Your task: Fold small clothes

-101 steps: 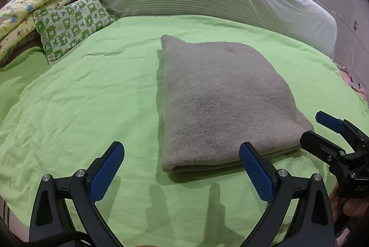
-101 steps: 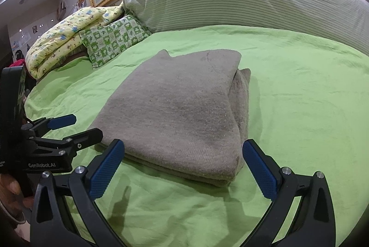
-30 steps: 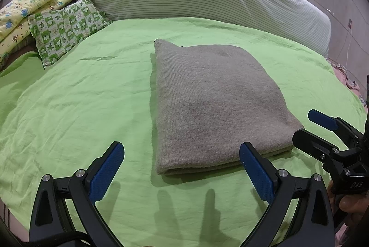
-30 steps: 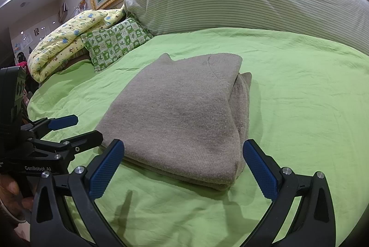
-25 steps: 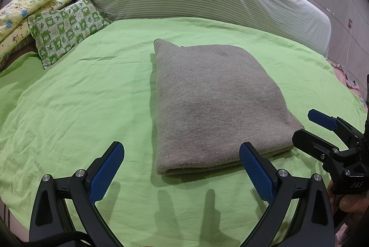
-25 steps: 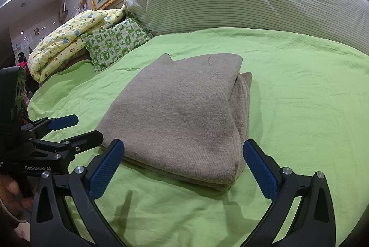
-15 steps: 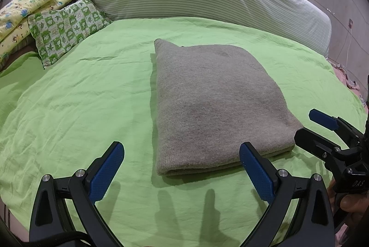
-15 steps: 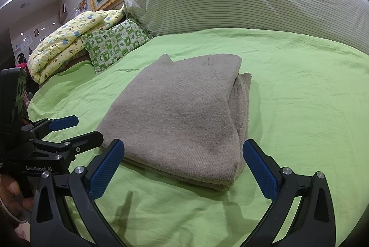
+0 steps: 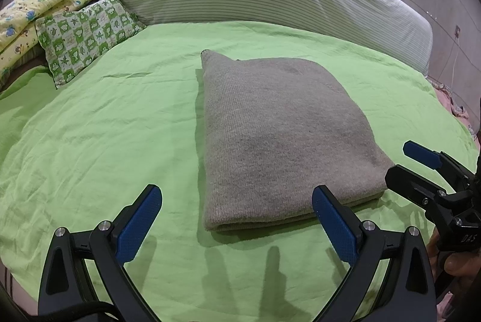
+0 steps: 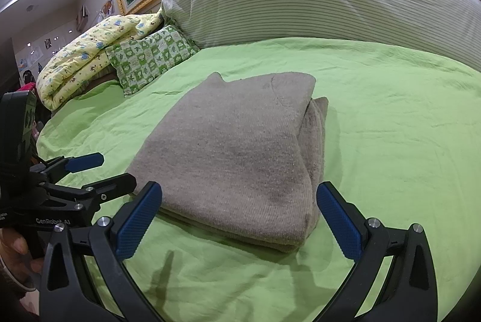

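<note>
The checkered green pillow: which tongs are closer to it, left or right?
Left. The left tongs sit before the grey sweater's near edge, on the checkered pillow's side. The right tongs sit by the sweater's other corner, farther away.

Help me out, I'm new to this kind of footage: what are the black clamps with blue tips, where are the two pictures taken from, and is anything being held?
No robot here: a person carries a hand-held gripper in each hand, with a camera looking along its fingers. One picture is from the left hand-held gripper, the other from the right hand-held gripper; each also shows the other at its edge. Both are open and hold nothing. A folded grey garment lies on a green sheet, with a checked pillow behind.
</note>
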`<state>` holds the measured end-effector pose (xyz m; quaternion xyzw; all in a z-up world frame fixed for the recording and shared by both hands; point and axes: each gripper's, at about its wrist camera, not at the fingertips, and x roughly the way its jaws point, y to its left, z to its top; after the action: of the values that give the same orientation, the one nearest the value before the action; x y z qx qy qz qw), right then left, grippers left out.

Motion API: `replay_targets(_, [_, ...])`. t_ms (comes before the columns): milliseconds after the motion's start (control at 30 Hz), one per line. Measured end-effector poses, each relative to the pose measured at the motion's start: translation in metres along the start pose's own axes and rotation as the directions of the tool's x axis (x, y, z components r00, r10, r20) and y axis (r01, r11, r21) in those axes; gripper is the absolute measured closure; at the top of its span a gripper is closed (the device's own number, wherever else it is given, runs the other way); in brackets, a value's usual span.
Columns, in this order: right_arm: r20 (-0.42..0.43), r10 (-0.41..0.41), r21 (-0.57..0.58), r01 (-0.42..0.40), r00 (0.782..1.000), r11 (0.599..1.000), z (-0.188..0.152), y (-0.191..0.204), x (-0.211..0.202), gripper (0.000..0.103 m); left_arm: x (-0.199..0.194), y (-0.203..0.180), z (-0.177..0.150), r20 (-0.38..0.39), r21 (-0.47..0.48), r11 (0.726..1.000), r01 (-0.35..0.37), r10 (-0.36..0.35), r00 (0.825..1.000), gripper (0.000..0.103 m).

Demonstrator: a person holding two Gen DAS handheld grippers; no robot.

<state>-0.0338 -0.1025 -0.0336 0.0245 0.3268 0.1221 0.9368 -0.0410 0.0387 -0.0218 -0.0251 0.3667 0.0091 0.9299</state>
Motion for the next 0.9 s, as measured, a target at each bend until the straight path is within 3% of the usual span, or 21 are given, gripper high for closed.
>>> replay_targets(900, [0.002,0.003,0.011,-0.003,1.000,1.000,0.0100,-0.0049,-0.0001,0.000,0.0044,0.0047,0.0067,0.002,-0.022,1.000,-0.021,0.021,1.000,0.003])
